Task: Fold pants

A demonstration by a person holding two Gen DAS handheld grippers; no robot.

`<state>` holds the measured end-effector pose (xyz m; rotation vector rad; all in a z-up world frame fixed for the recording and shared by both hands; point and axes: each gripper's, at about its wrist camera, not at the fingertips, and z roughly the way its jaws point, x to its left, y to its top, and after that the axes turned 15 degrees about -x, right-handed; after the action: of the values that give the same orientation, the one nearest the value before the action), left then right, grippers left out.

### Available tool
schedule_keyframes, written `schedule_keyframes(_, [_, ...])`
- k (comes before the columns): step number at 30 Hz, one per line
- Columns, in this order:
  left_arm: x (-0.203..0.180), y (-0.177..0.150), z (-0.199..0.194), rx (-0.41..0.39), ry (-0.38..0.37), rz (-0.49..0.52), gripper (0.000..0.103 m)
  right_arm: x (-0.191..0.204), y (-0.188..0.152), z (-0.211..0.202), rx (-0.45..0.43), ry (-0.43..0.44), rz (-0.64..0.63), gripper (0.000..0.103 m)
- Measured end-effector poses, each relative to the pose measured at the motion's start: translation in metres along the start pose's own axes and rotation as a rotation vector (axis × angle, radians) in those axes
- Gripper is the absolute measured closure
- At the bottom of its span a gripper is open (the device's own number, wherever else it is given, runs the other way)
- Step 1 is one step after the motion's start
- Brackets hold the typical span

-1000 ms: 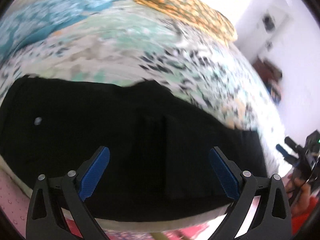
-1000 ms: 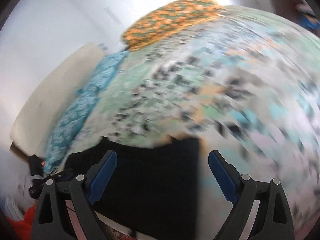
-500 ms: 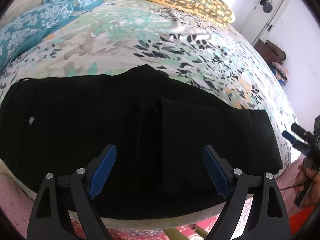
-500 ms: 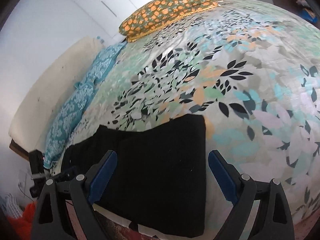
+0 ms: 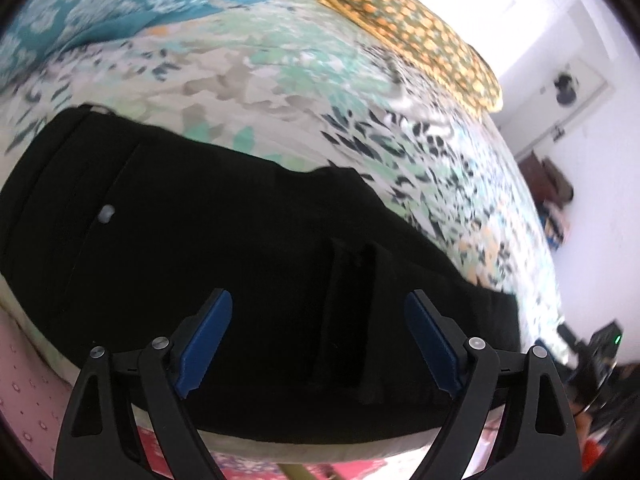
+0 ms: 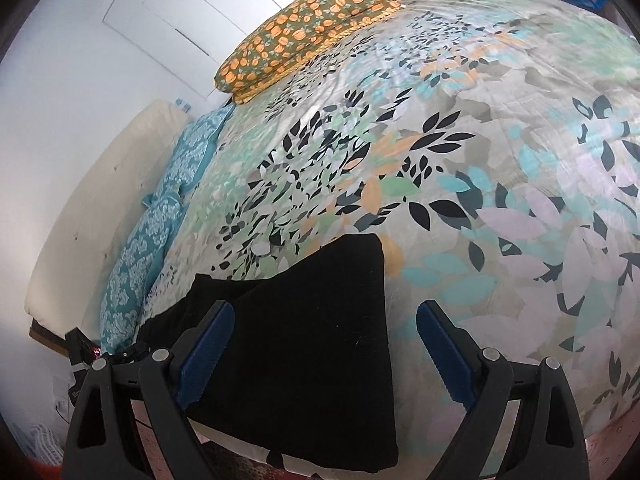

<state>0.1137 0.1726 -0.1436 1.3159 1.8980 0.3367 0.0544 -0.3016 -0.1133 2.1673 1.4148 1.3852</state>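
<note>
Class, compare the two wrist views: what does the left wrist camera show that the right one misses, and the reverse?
Left only: the pants' button, the door and clutter by the far wall. Right only: the cream headboard and white wall panels. Both: the black pants flat near the bed's edge, the leafy bedspread, the orange pillow and teal pillows. The left gripper and right gripper are both open, holding nothing.

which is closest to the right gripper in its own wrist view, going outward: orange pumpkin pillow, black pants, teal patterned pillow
1. black pants, right under the right gripper, toward its left finger
2. teal patterned pillow, far left along the bed edge
3. orange pumpkin pillow, at the bed's top end
</note>
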Motion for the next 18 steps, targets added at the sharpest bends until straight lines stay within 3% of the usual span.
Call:
schedule_keyframes(3, [0.005,0.000,0.001,0.004,0.003,-0.030,0.013,-0.001,0.000,-0.001,0.000,0.000,0.006,0.011])
schedule_keyframes(10, [-0.006,-0.003,0.000,0.008,-0.004,0.022,0.013,-0.007,0.000,-0.001,-0.002,-0.007,0.036,0.011])
schedule_keyframes(18, [-0.004,-0.001,-0.003,0.003,-0.013,0.015,0.013,-0.007,0.001,-0.004,-0.010,-0.010,0.042,0.011])
